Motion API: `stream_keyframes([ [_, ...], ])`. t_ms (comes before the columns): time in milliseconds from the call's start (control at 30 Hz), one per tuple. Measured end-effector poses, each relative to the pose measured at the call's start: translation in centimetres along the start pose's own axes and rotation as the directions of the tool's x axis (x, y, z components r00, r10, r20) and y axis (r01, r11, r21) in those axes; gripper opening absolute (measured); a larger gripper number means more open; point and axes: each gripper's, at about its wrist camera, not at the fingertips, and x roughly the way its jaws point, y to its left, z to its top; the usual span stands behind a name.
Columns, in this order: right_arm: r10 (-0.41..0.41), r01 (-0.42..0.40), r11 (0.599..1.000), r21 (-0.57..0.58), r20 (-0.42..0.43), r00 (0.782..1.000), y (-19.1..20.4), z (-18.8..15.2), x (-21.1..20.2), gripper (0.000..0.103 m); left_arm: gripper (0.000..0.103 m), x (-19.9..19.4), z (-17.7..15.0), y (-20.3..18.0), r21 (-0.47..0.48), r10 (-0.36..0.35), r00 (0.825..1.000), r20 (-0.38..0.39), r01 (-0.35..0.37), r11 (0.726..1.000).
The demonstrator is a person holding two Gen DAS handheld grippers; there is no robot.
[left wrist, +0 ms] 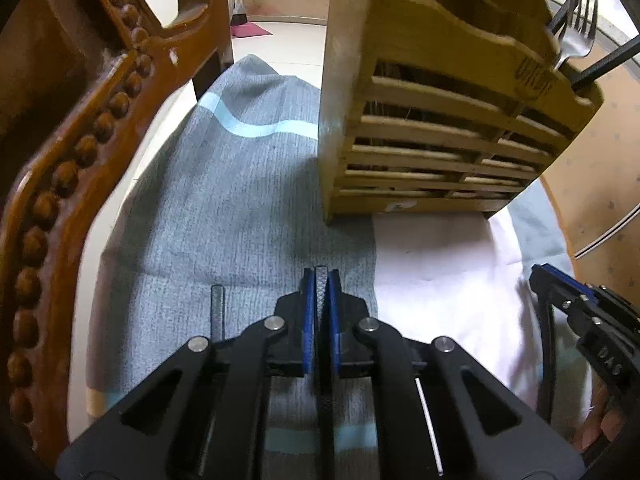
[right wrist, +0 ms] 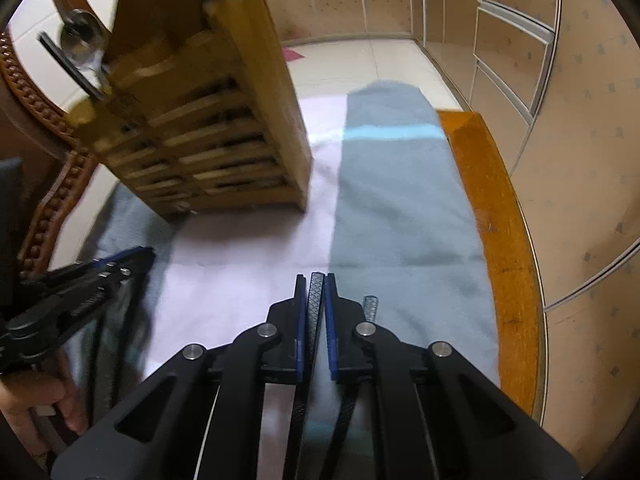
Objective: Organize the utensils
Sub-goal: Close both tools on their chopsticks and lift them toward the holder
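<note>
A slatted wooden utensil holder [left wrist: 432, 128] stands on the cloth-covered table; it also shows in the right wrist view [right wrist: 208, 120]. A fork [left wrist: 576, 28] and a black handle stick out of it at its right end; a spoon [right wrist: 82, 46] and a black handle show at its left in the right wrist view. My left gripper [left wrist: 321, 280] is shut on a black textured utensil handle [left wrist: 321, 292]. A second textured handle [left wrist: 218, 312] lies beside it on the left. My right gripper [right wrist: 315, 284] is shut on a black textured handle [right wrist: 314, 304]; another handle [right wrist: 370, 308] lies just right of it.
A grey-blue cloth [left wrist: 240, 184] and a white cloth [left wrist: 436, 252] cover the table. A carved wooden chair [left wrist: 80, 128] stands at the left. The table's bare wooden edge [right wrist: 496, 216] runs along the right. Each gripper shows in the other's view: right gripper [left wrist: 576, 304], left gripper [right wrist: 80, 280].
</note>
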Motion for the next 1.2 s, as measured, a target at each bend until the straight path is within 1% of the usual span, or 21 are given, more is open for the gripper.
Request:
stream_keyframes([
  [100, 0.041, -0.041, 0.999, 0.001, 0.043, 0.998, 0.6, 0.1, -2.4, 0.008, 0.006, -2.9, 0.5, 0.4, 0.014, -0.028, 0.999, 0.038, 0.027, 1.000],
  [167, 0.064, -0.064, 0.998, -0.006, 0.082, 0.995, 1.1, 0.3, -4.6, 0.008, 0.006, -5.4, 0.7, 0.0, 0.030, -0.042, 0.996, 0.079, 0.040, 0.999],
  [267, 0.097, -0.095, 0.995, -0.017, 0.149, 0.984, 1.9, 0.2, -8.1, 0.007, 0.006, -9.9, 0.6, -1.4, 0.058, -0.069, 0.986, 0.149, 0.061, 0.996],
  [367, 0.124, -0.121, 0.992, -0.028, 0.210, 0.970, 2.6, -0.5, -12.1, 0.007, 0.007, -15.2, -0.3, -1.9, 0.084, -0.097, 0.971, 0.220, 0.080, 0.993],
  [433, 0.139, -0.133, 0.990, -0.040, 0.248, 0.959, 2.9, -1.1, -14.7, 0.007, 0.006, -17.8, -1.1, -2.2, 0.096, -0.101, 0.961, 0.258, 0.079, 0.992],
  [467, 0.145, -0.138, 0.989, -0.046, 0.271, 0.952, 3.1, -1.6, -16.1, 0.007, 0.006, -18.6, -1.1, -2.3, 0.099, -0.104, 0.957, 0.269, 0.079, 0.992],
  [567, 0.157, -0.144, 0.988, -0.064, 0.325, 0.933, 3.8, -2.8, -19.7, 0.007, 0.006, -22.0, -2.8, -2.5, 0.111, -0.116, 0.941, 0.317, 0.085, 0.990],
  [667, 0.159, -0.140, 0.987, -0.080, 0.365, 0.917, 4.4, -3.4, -22.1, 0.007, 0.007, -24.3, -3.6, -2.9, 0.126, -0.121, 0.929, 0.349, 0.081, 0.989],
  [733, 0.159, -0.135, 0.987, -0.087, 0.398, 0.903, 4.6, -3.9, -23.8, 0.007, 0.007, -26.1, -3.8, -3.4, 0.133, -0.125, 0.918, 0.377, 0.080, 0.988],
  [800, 0.156, -0.128, 0.987, -0.093, 0.421, 0.893, 4.7, -4.2, -24.9, 0.007, 0.007, -26.9, -4.1, -3.3, 0.140, -0.126, 0.911, 0.394, 0.077, 0.987],
  [900, 0.153, -0.124, 0.988, -0.091, 0.469, 0.870, 4.8, -4.5, -26.9, 0.007, 0.006, -28.0, -4.3, -3.8, 0.146, -0.127, 0.903, 0.411, 0.072, 0.987],
  [967, 0.144, -0.117, 0.989, -0.086, 0.493, 0.858, 4.7, -4.6, -27.8, 0.007, 0.006, -28.2, -4.4, -4.0, 0.148, -0.128, 0.901, 0.414, 0.072, 0.986],
  [1067, 0.141, -0.114, 0.990, -0.084, 0.500, 0.854, 4.5, -4.6, -28.3, 0.007, 0.006, -28.5, -4.6, -4.4, 0.154, -0.130, 0.902, 0.412, 0.071, 0.985],
  [1200, 0.137, -0.105, 0.990, -0.092, 0.494, 0.859, 4.6, -4.7, -28.6, 0.007, 0.006, -28.4, -4.8, -4.9, 0.163, -0.132, 0.903, 0.408, 0.070, 0.984],
])
